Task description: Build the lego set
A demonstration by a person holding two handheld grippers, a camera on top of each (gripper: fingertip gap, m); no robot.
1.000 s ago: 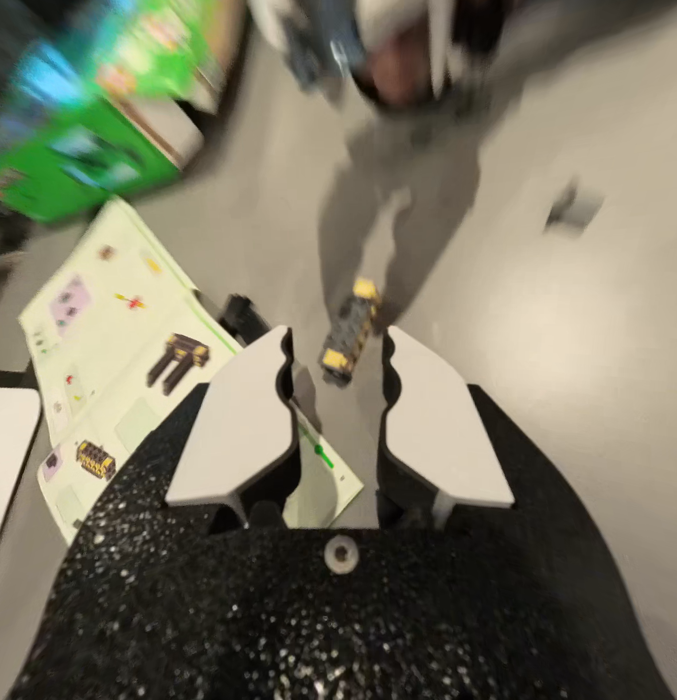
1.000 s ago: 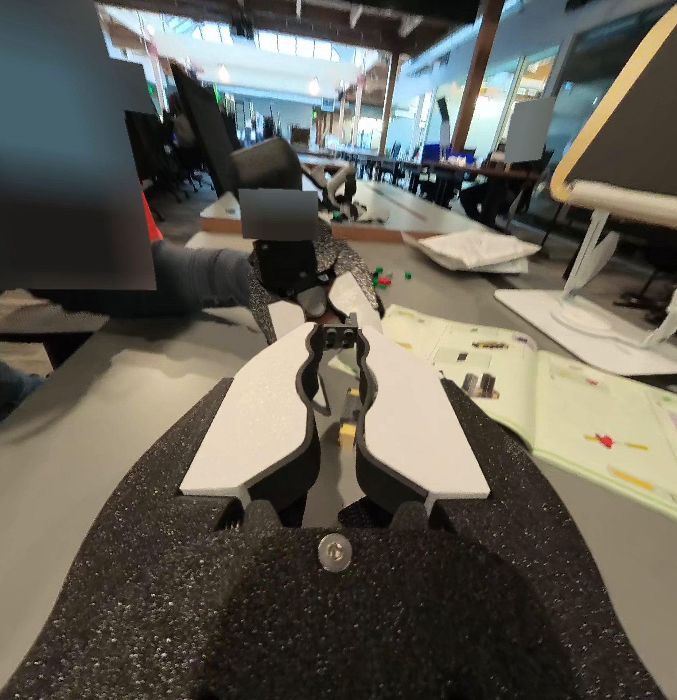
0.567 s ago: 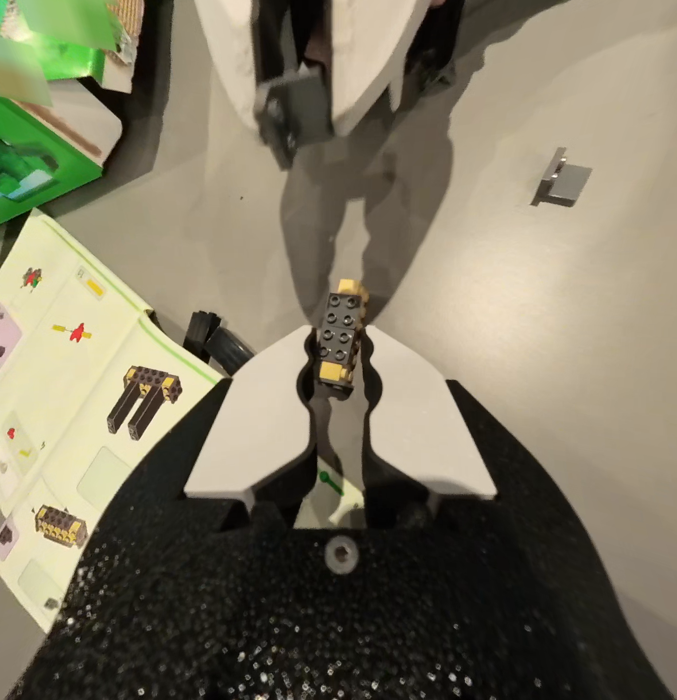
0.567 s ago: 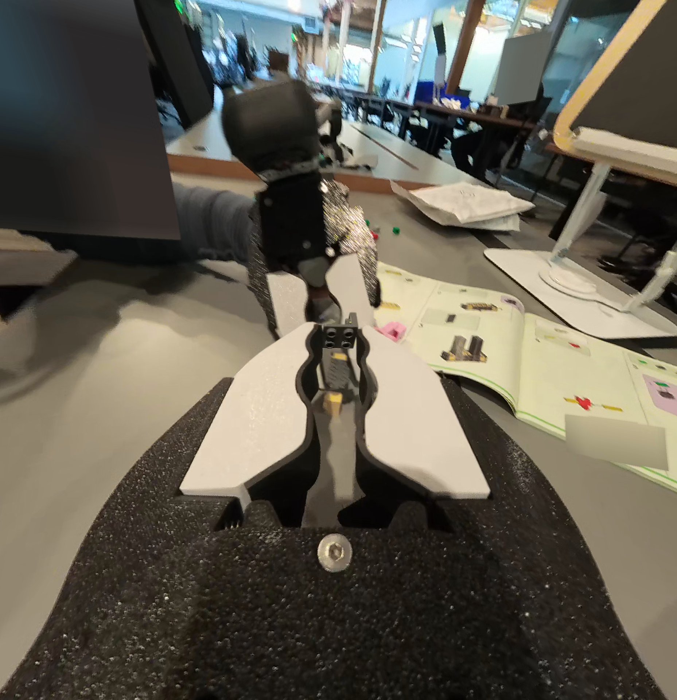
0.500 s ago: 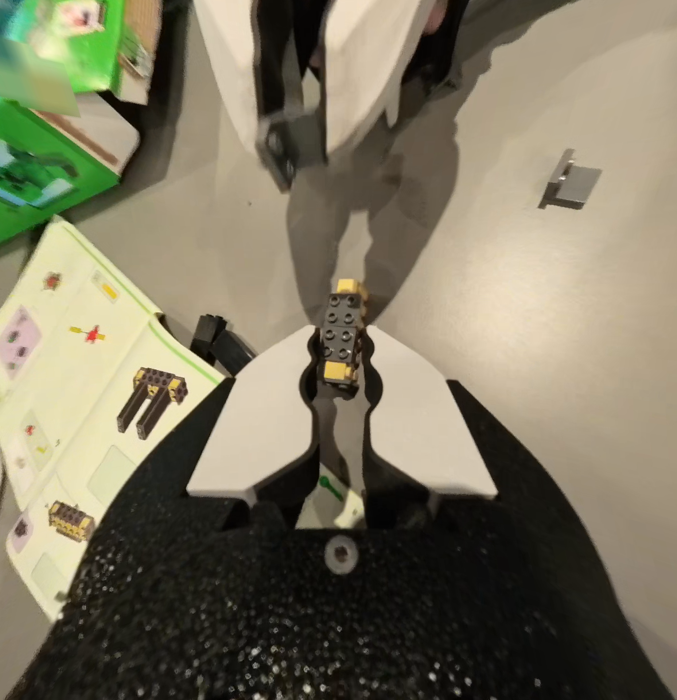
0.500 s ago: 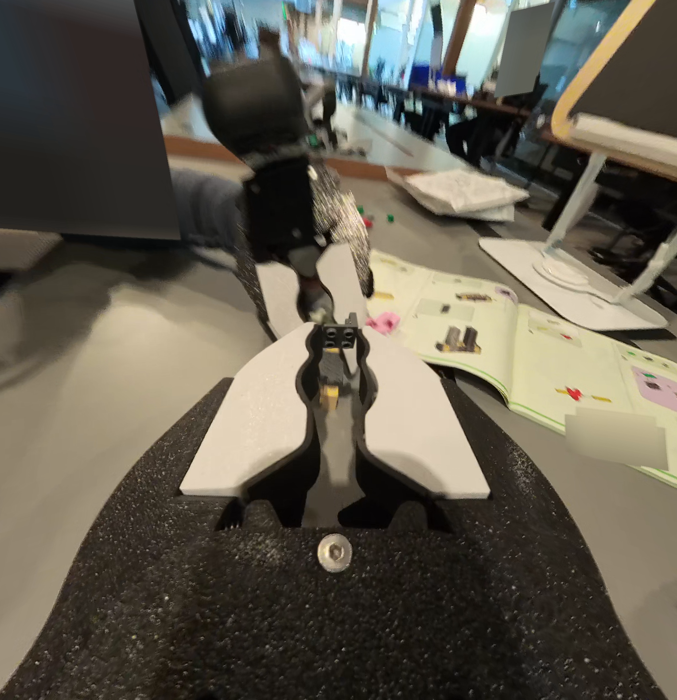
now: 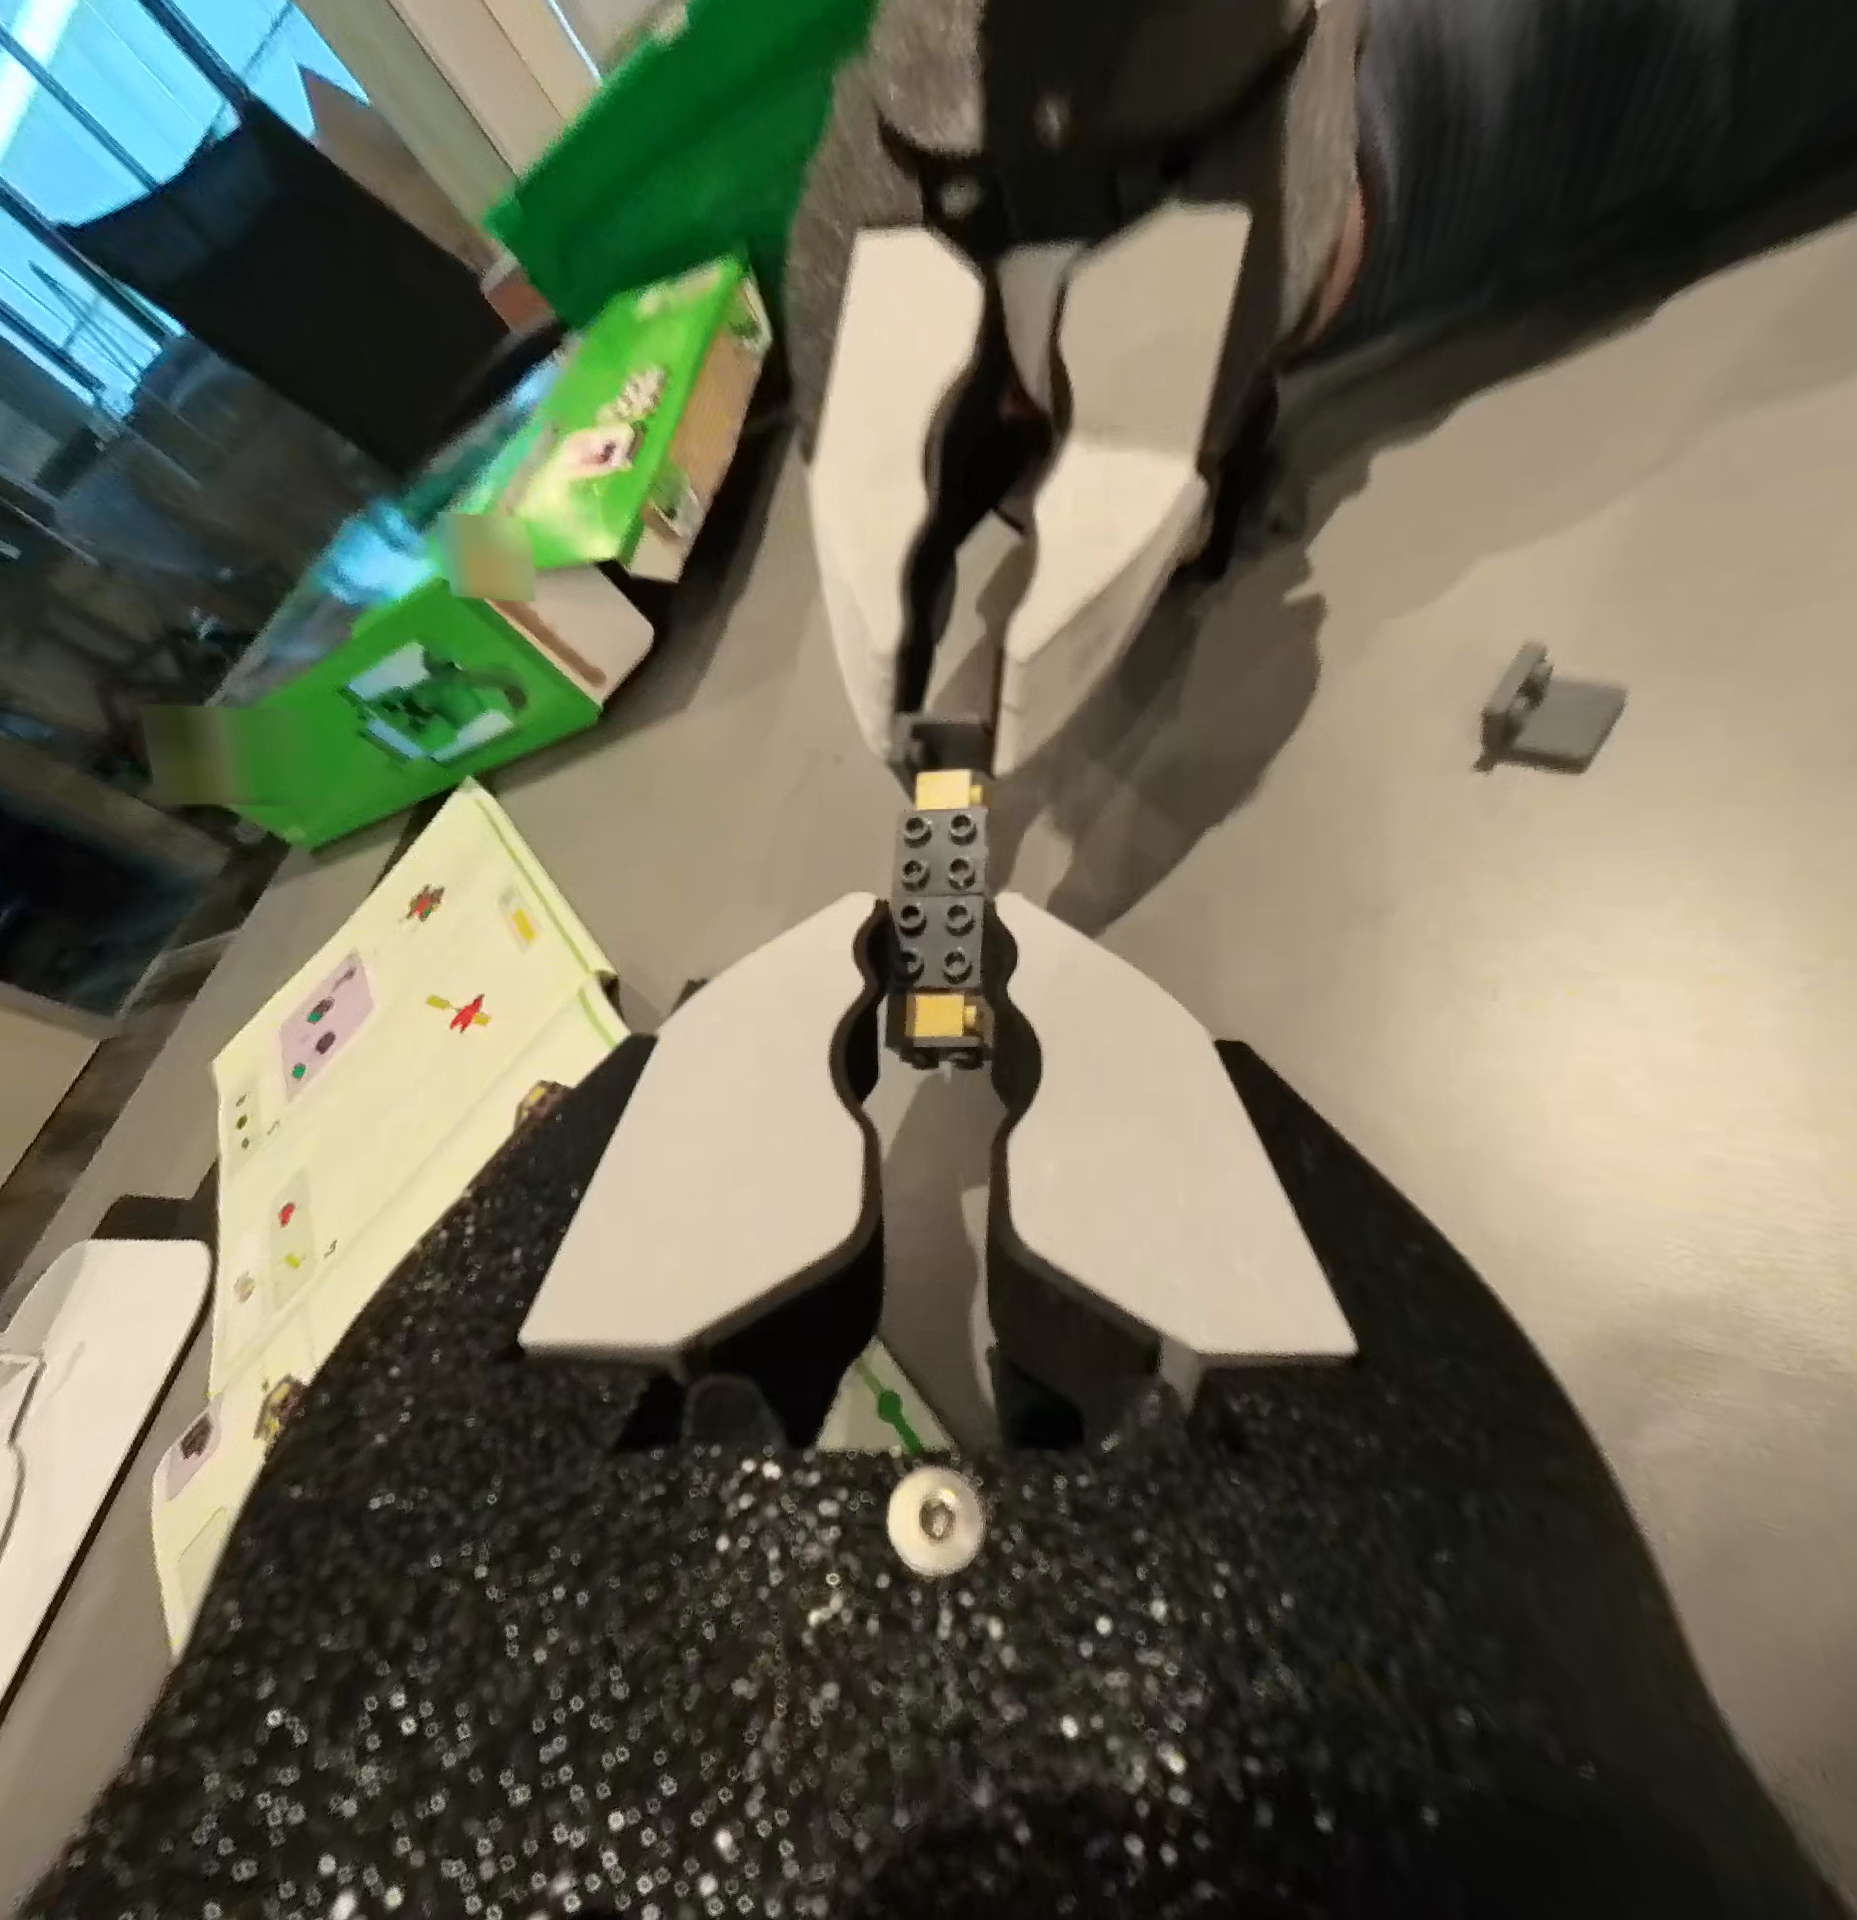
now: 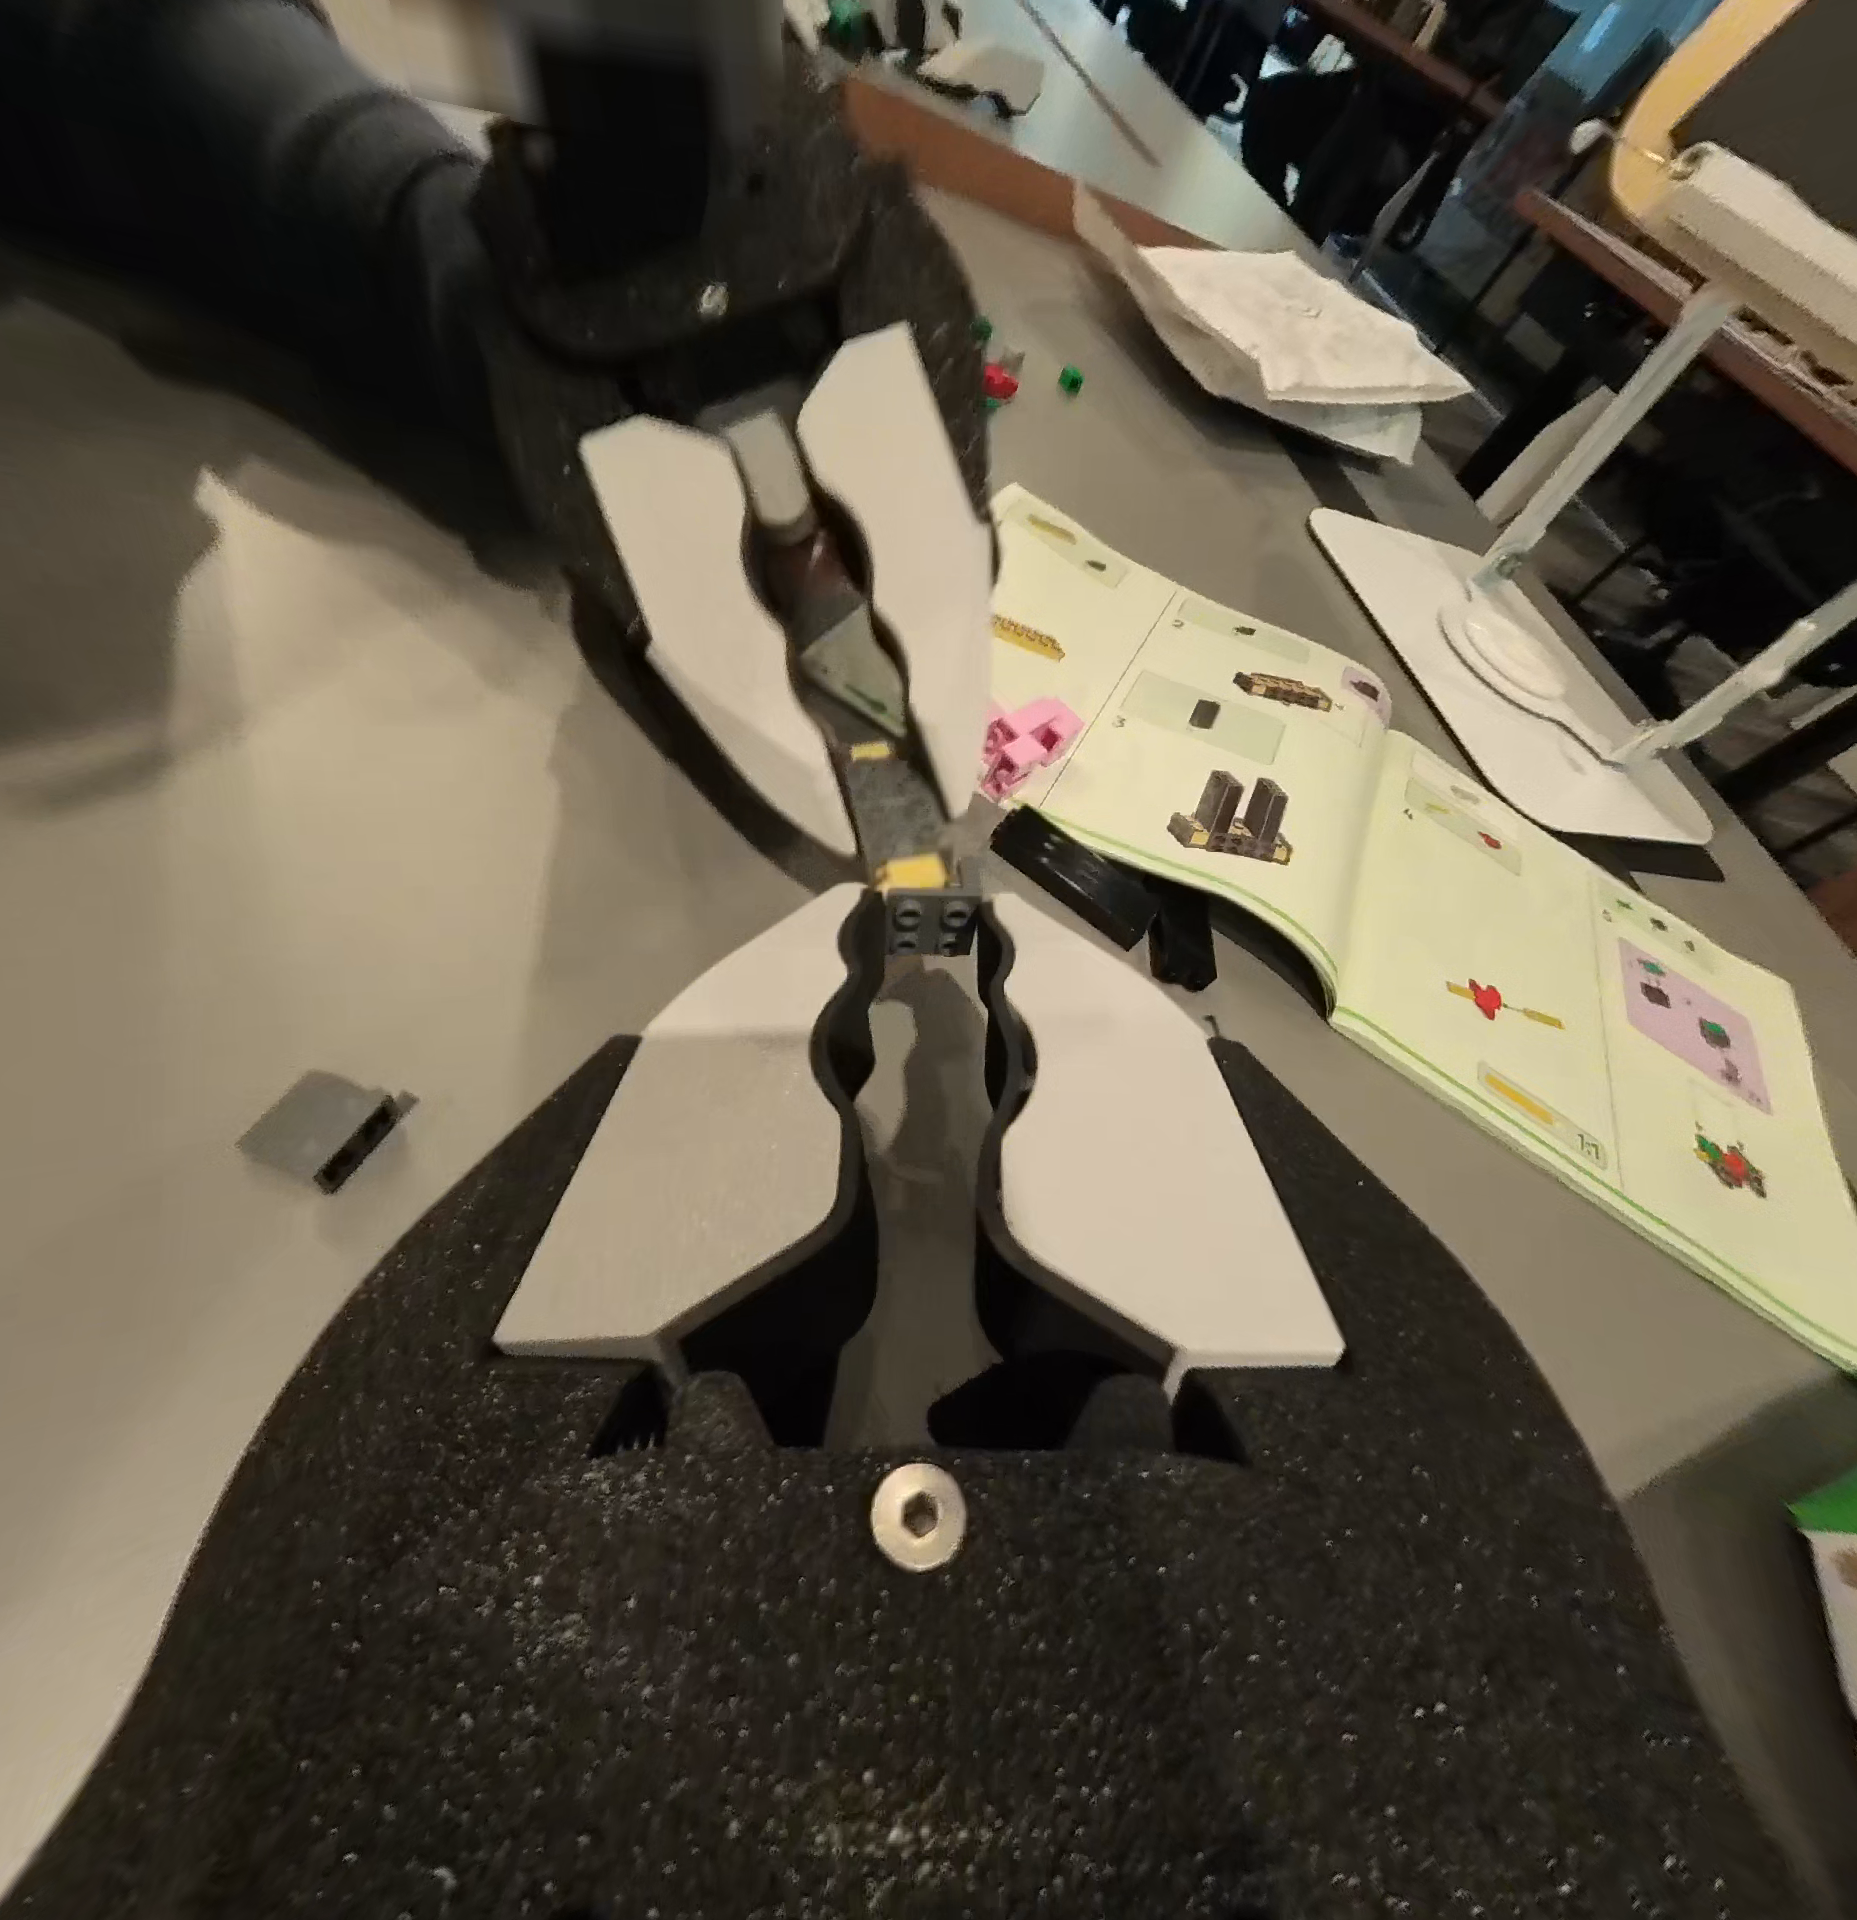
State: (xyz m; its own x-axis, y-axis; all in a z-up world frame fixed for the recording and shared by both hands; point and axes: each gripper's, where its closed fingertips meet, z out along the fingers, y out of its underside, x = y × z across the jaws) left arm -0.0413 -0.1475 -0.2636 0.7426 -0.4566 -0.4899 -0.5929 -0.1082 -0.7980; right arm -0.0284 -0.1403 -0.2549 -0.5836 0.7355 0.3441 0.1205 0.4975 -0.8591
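Lego strip (image 7: 940, 914) was pinched in my left gripper (image 7: 939, 961) above the desk (image 7: 1526, 1039) | right gripper (image 8: 929, 920) clamped a small dark brick (image 8: 932, 921) at the strip's far end | I figured: line up studs squarely, then press gently.

White lamp base (image 8: 1506, 665) & crumpled white bag (image 8: 1288, 322) on grey table (image 8: 384, 831), far side.

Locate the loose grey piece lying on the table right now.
The grey piece lies alone on the bare table, at upper right in the left wrist view and lower left in the right wrist view, clear of both grippers.
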